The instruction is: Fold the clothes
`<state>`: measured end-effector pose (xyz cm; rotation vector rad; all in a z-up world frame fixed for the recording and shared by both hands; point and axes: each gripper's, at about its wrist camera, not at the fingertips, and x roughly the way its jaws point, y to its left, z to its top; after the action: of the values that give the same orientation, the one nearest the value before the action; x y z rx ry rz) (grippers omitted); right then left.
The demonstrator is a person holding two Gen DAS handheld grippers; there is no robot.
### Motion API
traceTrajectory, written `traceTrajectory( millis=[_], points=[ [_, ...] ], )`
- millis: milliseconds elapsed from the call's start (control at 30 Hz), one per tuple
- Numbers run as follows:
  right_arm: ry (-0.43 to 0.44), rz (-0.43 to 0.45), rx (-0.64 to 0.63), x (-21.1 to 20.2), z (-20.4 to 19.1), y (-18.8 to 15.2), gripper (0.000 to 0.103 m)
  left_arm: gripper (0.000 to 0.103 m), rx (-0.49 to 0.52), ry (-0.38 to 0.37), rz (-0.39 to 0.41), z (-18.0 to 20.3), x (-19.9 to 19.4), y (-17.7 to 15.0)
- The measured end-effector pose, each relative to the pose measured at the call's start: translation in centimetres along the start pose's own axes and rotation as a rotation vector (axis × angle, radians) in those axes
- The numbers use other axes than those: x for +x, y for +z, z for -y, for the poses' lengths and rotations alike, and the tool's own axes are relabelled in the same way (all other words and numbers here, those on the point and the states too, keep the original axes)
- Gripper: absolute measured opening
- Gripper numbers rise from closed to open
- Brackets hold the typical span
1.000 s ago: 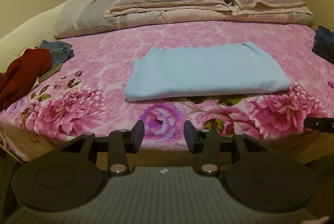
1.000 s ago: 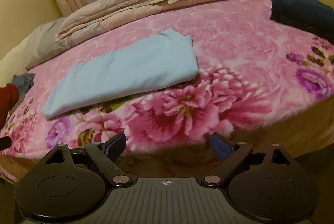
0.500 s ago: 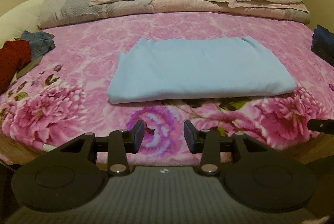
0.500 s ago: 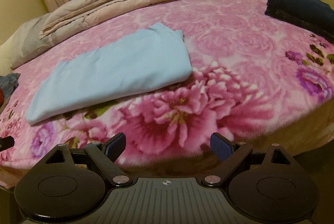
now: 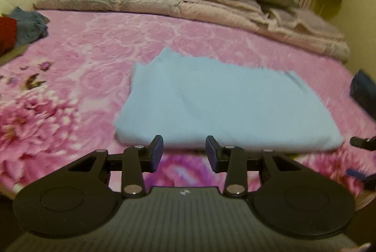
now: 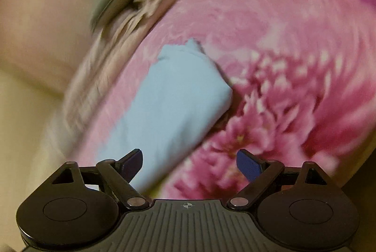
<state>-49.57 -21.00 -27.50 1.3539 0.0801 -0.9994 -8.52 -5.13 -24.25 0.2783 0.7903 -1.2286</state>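
**Both grippers brought in toward the folded blue garment**

Against the views of 1 second ago, the light-blue garment is seen much larger and nearer in both wrist cameras, and both views are smeared by motion. In the left wrist view its near folded edge is now met just ahead of the left gripper, right at the fingertips, where a strip of pink floral bedspread lay between them before. In the right wrist view the scene has been rolled sharply to one side, and the garment's narrow end is now found ahead of and toward the left finger of the right gripper, its near part running down behind that finger.

The left jaws are held narrowly apart with nothing between them. The right jaws are spread wide, also with nothing gripped.

The garment is laid flat as a rectangle of several layers, so at least 1 fold is already present. The closing-in is judged to be an approach for a grasp; whether a further fold or a lift of the finished piece is intended cannot be settled.

No containers are seen. Other clothes are only heaped on the bed: a red and a grey-blue piece far beyond and left of the left jaws, and a dark item far to their right.
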Motion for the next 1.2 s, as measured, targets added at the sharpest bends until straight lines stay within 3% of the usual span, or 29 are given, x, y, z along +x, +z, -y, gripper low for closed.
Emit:
traceTrajectory(
  millis=[33,100,167,367,467,567,733,1000,1133,1200],
  points=[
    [0.021,0.001,0.072,0.5,0.7,0.5,0.089,0.028,-0.013,-0.022,0.007,-0.5,0.5,0.3],
    [0.035,-0.002,0.148,1.6,1.5,1.3,0.066,0.018,-0.022,-0.064,0.010,-1.3,1.7,0.9],
    [0.011,0.004,0.177,2.6,1.7,1.8,0.061,0.012,-0.024,-0.109,0.003,-1.8,2.9,1.3],
    [-0.004,0.039,0.186,4.8,1.6,2.7,0.060,0.012,-0.054,-0.170,-0.038,-3.1,6.4,1.0],
    [-0.010,0.062,0.149,5.5,1.3,2.5,0.056,0.008,-0.077,-0.143,-0.095,-3.9,8.7,-0.1],
    [-0.005,0.083,0.140,6.1,1.4,2.2,0.049,0.007,-0.083,-0.145,-0.079,-4.1,8.8,-0.1],
    [0.026,0.110,0.131,6.2,1.8,1.8,0.048,0.009,-0.103,-0.134,-0.025,-4.6,7.7,0.3],
    [0.037,0.139,0.113,6.8,1.7,1.7,0.042,0.009,-0.097,-0.113,-0.056,-5.6,8.9,0.1],
    [0.033,0.147,0.089,7.0,1.4,1.7,0.039,0.010,-0.140,-0.128,-0.045,-6.4,9.1,-0.2],
    [0.028,0.145,0.091,7.2,1.5,1.8,0.030,0.010,-0.157,-0.135,-0.032,-6.5,8.6,0.0]
  ],
)
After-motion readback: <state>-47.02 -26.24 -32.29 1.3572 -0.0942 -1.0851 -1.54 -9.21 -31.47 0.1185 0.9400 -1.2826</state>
